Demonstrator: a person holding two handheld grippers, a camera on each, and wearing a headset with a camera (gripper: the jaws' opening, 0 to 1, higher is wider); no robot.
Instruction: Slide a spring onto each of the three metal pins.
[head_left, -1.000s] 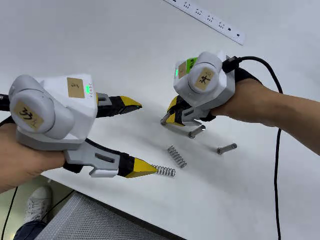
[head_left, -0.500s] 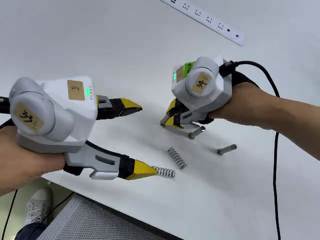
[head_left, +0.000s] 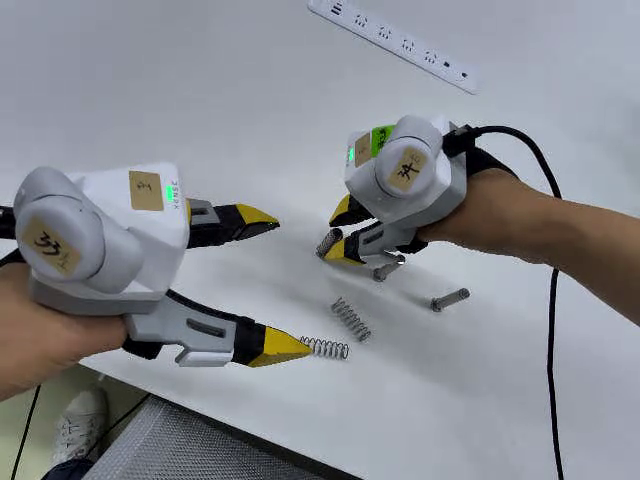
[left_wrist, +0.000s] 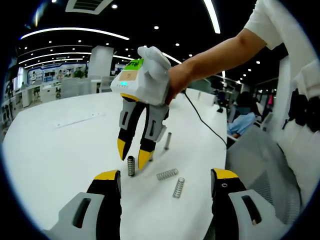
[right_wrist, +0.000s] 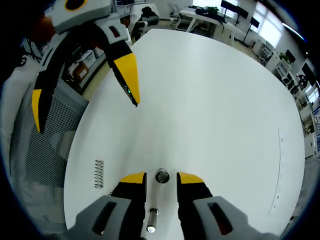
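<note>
White workbench (head_left: 200, 100), loose springs (head_left: 350, 318), power strip (head_left: 392, 45); ceiling lights (left_wrist: 75, 31) overhead

Left claw (head_left: 290, 283): a pale grey shell is bulging into a rounded knob at the rear, which is carrying a tan sticker with a handwritten mark. A second tan sticker is sitting on top, with a small green light glowing beside it. Black jaw arms are ending in pointed yellow tips.

Right claw (head_left: 338, 233): the same pale shell is showing two handwritten tan stickers, a green label and a glowing green light. A black cable (head_left: 551, 340) is trailing from its rear. A black covering (head_left: 492, 160), strap or glove, is wrapping the hand. The person is wearing a white short sleeve (left_wrist: 272, 22).
</note>
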